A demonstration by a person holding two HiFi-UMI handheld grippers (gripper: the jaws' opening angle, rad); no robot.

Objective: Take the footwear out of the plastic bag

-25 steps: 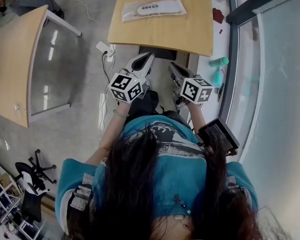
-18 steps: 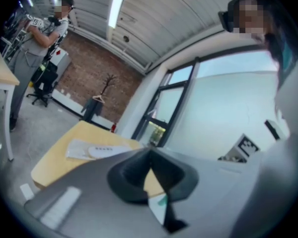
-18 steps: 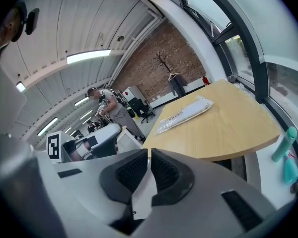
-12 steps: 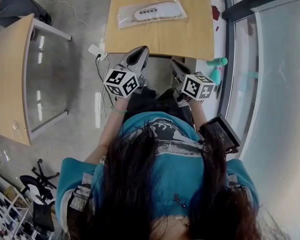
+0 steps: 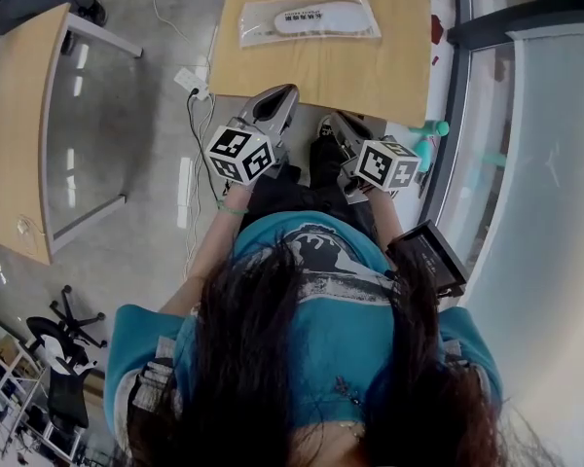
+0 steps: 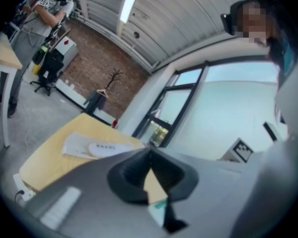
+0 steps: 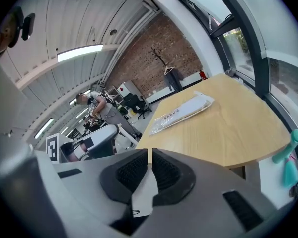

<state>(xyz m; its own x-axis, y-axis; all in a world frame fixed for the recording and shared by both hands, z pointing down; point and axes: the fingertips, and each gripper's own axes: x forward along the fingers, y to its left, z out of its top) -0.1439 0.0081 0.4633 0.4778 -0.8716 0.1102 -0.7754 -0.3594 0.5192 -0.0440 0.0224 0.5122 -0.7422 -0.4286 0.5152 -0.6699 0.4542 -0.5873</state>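
My left tongs point(image 5: 280, 95) and right tongs point(image 5: 325, 125) have both crept up to the near edge of the worktop point(image 5: 341, 71) since a second ago. Both are clenched shut with nothing in them, pads pressed together. The plastic bag point(image 5: 258, 22) lies flat at the worktop's far side, well apart from both tongs, with the white footwear point(image 5: 321, 16) inside it.

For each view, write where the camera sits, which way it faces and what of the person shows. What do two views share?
Head view: on the head, facing steeply down; shows hair, teal shirt, left gripper, right gripper.
Left gripper view: rides that gripper, facing the table past shut jaws.
Right gripper view: same, from the right.
Shared: the plastic bag on the table.
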